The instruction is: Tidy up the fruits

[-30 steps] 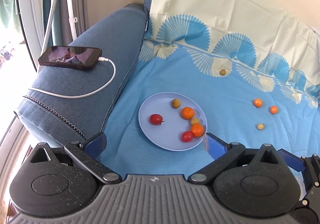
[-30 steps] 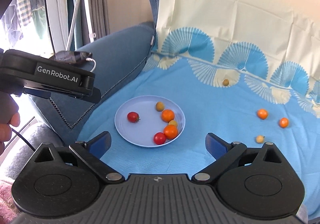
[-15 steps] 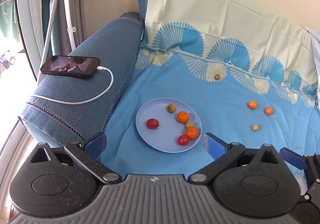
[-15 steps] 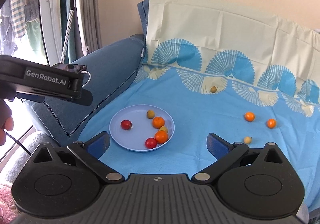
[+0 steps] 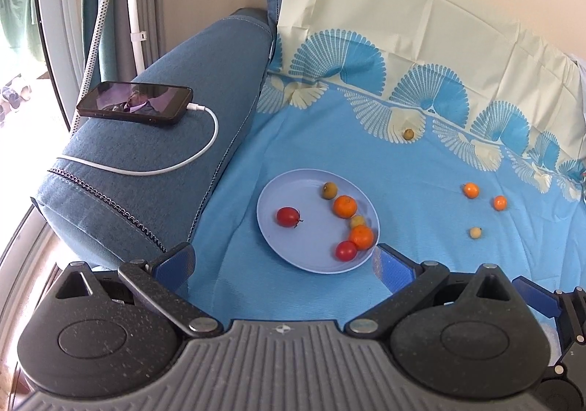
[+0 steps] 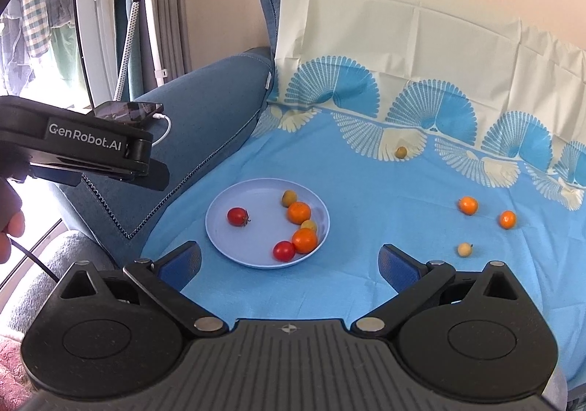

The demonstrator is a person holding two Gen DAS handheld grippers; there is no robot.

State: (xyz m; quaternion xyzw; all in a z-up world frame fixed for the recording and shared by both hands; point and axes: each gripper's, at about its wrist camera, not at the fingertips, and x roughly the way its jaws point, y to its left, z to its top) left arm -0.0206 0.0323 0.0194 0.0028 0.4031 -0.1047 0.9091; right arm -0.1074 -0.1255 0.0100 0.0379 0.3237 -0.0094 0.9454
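Observation:
A pale blue plate (image 5: 311,253) (image 6: 219,228) lies on the blue sheet and holds several small fruits: two red tomatoes, two oranges and two yellow-green ones. Loose on the sheet to the right lie two small oranges (image 6: 468,205) (image 6: 507,219) and a pale yellow fruit (image 6: 464,249). A brownish fruit (image 6: 401,152) lies farther back. My left gripper (image 5: 284,260) is open and empty, just short of the plate. My right gripper (image 6: 289,260) is open and empty, near the plate's front edge. The left gripper's body (image 6: 84,151) shows at the left of the right wrist view.
A blue sofa armrest (image 5: 175,140) rises left of the sheet, with a phone (image 5: 135,107) and its white cable on top. A cream and blue cloth covers the backrest (image 6: 421,55). A white stand (image 6: 150,8) and window stand behind the armrest.
Both grippers have drawn back and up a little, so the plate and fruits look smaller and farther. Both stay open. No fruit has moved.

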